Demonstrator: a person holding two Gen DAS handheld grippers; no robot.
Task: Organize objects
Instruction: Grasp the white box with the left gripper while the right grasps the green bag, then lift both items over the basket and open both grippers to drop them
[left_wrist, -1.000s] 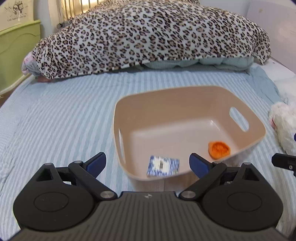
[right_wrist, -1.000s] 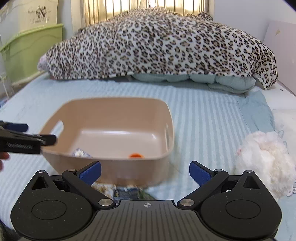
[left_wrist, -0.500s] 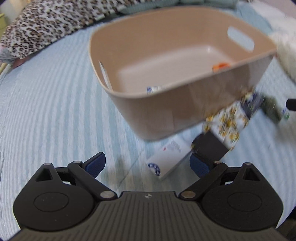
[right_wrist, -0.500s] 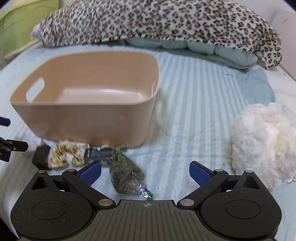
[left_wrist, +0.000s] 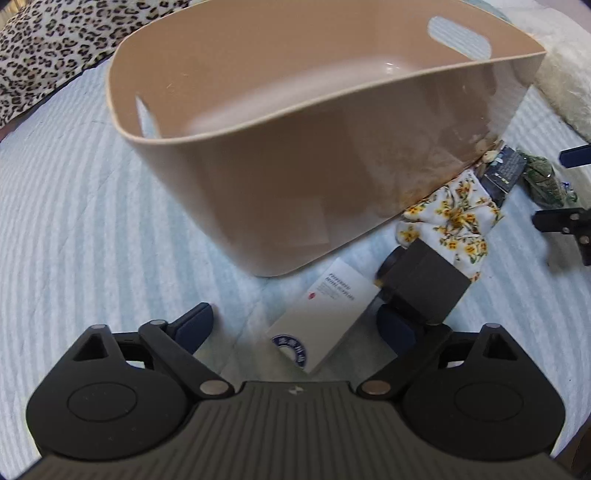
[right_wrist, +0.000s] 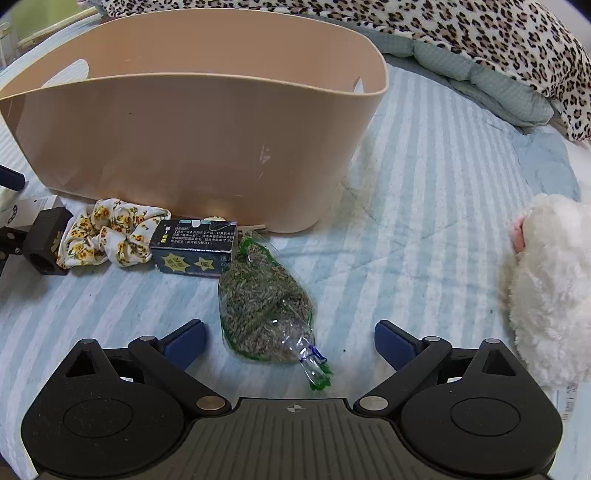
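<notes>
A beige plastic bin (left_wrist: 288, 155) (right_wrist: 192, 147) stands on the striped bed. In front of it lie a white card box (left_wrist: 325, 317), a black block (left_wrist: 424, 284) (right_wrist: 44, 240), a floral scrunchie (left_wrist: 450, 218) (right_wrist: 110, 236), a dark blue box (left_wrist: 504, 171) (right_wrist: 195, 247) and a clear bag of green seeds (right_wrist: 264, 302) (left_wrist: 546, 181). My left gripper (left_wrist: 295, 325) is open with the white box between its fingers. My right gripper (right_wrist: 291, 339) is open with the seed bag between its fingers.
A white plush toy (right_wrist: 550, 295) lies at the right. A leopard-print quilt (right_wrist: 480, 33) is piled at the back of the bed. The striped sheet (left_wrist: 92, 229) stretches left of the bin.
Both grippers have dropped low and moved in toward the items in front of the bin. The bin's inside is no longer visible from above.
</notes>
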